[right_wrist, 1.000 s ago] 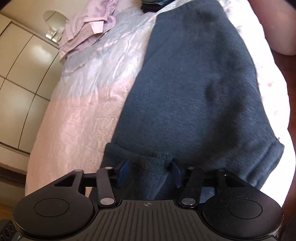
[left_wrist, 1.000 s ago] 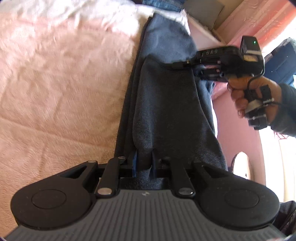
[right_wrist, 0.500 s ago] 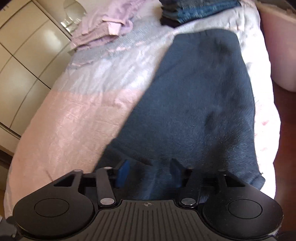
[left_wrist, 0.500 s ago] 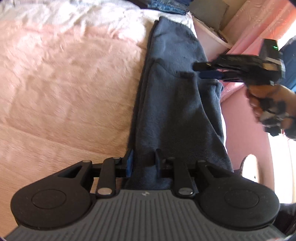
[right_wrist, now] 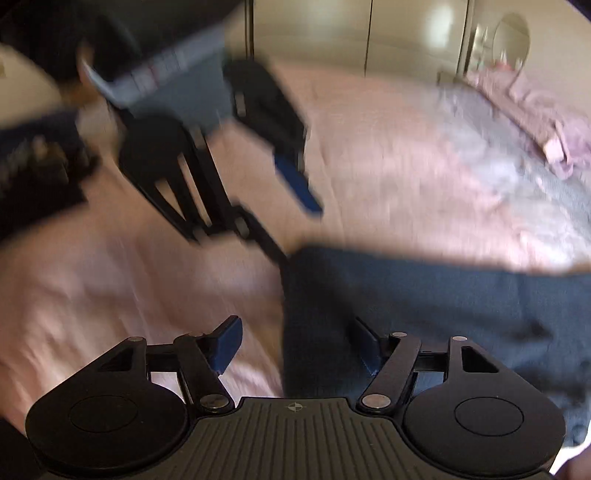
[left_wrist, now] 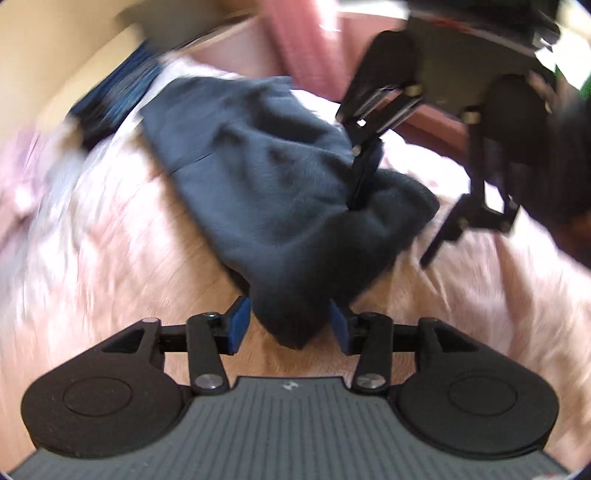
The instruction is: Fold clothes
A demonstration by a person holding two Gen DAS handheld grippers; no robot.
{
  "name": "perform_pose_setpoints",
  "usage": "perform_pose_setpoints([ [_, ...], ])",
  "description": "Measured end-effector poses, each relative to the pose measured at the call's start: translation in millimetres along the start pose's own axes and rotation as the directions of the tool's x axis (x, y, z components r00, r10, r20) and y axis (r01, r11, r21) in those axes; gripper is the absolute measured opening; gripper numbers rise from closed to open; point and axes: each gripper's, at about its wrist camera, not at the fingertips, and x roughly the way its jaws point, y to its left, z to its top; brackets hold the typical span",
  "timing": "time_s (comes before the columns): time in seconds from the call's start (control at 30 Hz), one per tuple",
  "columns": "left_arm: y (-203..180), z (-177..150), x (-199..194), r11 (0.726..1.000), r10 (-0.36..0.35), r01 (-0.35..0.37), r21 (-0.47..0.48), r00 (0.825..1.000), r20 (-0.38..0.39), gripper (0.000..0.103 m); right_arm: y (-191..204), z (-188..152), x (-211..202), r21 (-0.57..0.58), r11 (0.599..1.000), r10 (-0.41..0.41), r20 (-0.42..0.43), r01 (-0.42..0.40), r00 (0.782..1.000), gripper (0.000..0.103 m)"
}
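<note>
Open pink bed (left_wrist: 122,266) surface left of the dark blue garment (left_wrist: 280,206), bare and passable. Crowded on the other side: right gripper (left_wrist: 391,214) just beside the garment's edge, one of its fingers (left_wrist: 364,173) against the cloth. A blurred blue stack (left_wrist: 118,96) blocking the far end, near the wall. From the right wrist view, left gripper (right_wrist: 291,225) close above the garment's corner; lilac clothes (right_wrist: 532,114) heaped far right, before cupboard doors (right_wrist: 369,33).
</note>
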Motion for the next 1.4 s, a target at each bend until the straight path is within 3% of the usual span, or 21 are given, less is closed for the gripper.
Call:
perform_pose_setpoints([
  [0.03,-8.4,-0.3,6.8,0.998,0.005,-0.005,0.059,1.0,0.002,0.048,3.2,-8.2,9.7,-0.002,1.0,-0.015,-0.059,0.015,0.998,0.068],
  [0.13,-24.2,-3.5,21.4,0.974,0.058,-0.059,0.218,0.998,0.014,0.052,6.2,-14.6,6.6,0.002,0.999,-0.046,-0.059,0.046,0.997,0.068],
  [0.33,-37.1,-13.7,18.9,0.878,0.148,-0.165,0.45,0.986,0.072,0.055,7.5,-6.8,9.3,-0.02,0.993,-0.117,-0.078,0.115,0.99,0.068],
  [0.43,-39.5,-15.9,10.4,0.843,0.171,-0.208,0.496,0.978,0.119,0.056,3.7,-5.8,12.5,0.0,0.994,-0.111,-0.091,0.111,0.99,0.047],
  [0.5,-42.4,-14.0,7.4,0.816,0.179,-0.241,0.526,0.97,0.167,0.068,1.6,-4.3,9.5,0.009,0.995,-0.102,-0.092,0.103,0.99,0.043],
  [0.57,-45.9,-10.4,8.0,0.787,0.174,-0.262,0.559,0.963,0.206,0.073,0.0,-1.8,5.8,0.012,0.995,-0.093,-0.095,0.095,0.991,0.041],
  [0.63,-49.7,-9.8,20.0,0.767,0.146,-0.237,0.596,0.969,0.199,0.073,-1.3,0.0,1.6,0.022,0.996,-0.086,-0.093,0.089,0.992,0.041],
  [0.73,-53.8,-16.5,50.4,0.719,0.147,-0.194,0.667,0.981,0.127,0.071,-2.4,1.5,-6.8,0.037,0.996,-0.081,-0.086,0.084,0.993,0.041],
  [0.77,-53.5,-19.7,60.4,0.703,0.152,-0.182,0.687,0.983,0.104,0.064,-2.1,2.3,-10.5,0.041,0.995,-0.082,-0.082,0.086,0.993,0.041],
  [0.8,-50.2,-19.8,65.7,0.712,0.149,-0.17,0.681,0.985,0.091,0.049,-0.5,1.8,-14.3,0.04,0.995,-0.089,-0.075,0.092,0.993,0.041],
  [0.83,-46.6,-19.5,70.7,0.724,0.143,-0.157,0.671,0.987,0.076,0.046,1.9,1.7,-17.1,0.033,0.994,-0.098,-0.068,0.1,0.993,0.041],
  [0.87,-40.1,-15.3,71.9,0.762,0.121,-0.125,0.635,0.991,0.051,0.038,6.0,2.4,-17.5,0.011,0.994,-0.111,-0.062,0.112,0.992,0.044],
  [0.9,-33.8,-11.3,72.9,0.796,0.098,-0.095,0.598,0.995,0.028,0.033,11.4,3.3,-17.6,-0.016,0.992,-0.124,-0.054,0.124,0.991,0.054],
  [1.0,-18.5,-1.8,65.9,0.86,0.065,-0.065,0.507,0.998,0.018,0.026,34.1,3.1,-8.9,-0.149,0.975,-0.168,-0.03,0.162,0.985,0.073],
  [1.13,5.1,17.0,53.2,0.92,0.019,-0.019,0.391,1.0,0.003,0.023,43.7,-3.5,14.1,-0.295,0.925,-0.257,-0.028,0.237,0.966,0.074],
  [1.17,7.6,20.9,49.0,0.926,0.014,-0.013,0.378,1.0,0.0,0.023,40.7,-4.9,16.9,-0.308,0.916,-0.277,-0.023,0.257,0.961,0.069],
  [1.23,12.7,28.7,40.6,0.936,0.004,-0.002,0.352,1.0,-0.005,0.022,28.0,-2.9,12.4,-0.278,0.923,-0.282,-0.017,0.266,0.959,0.043],
  [1.27,15.2,32.8,35.5,0.939,0.0,0.002,0.345,1.0,-0.005,0.022,21.9,0.5,6.3,-0.254,0.934,-0.265,-0.022,0.251,0.964,0.036],
  [1.4,24.3,51.4,-6.3,0.959,-0.035,0.034,0.28,0.999,-0.001,0.022,7.3,21.6,-33.3,-0.159,0.968,-0.2,-0.024,0.194,0.979,0.03],
])
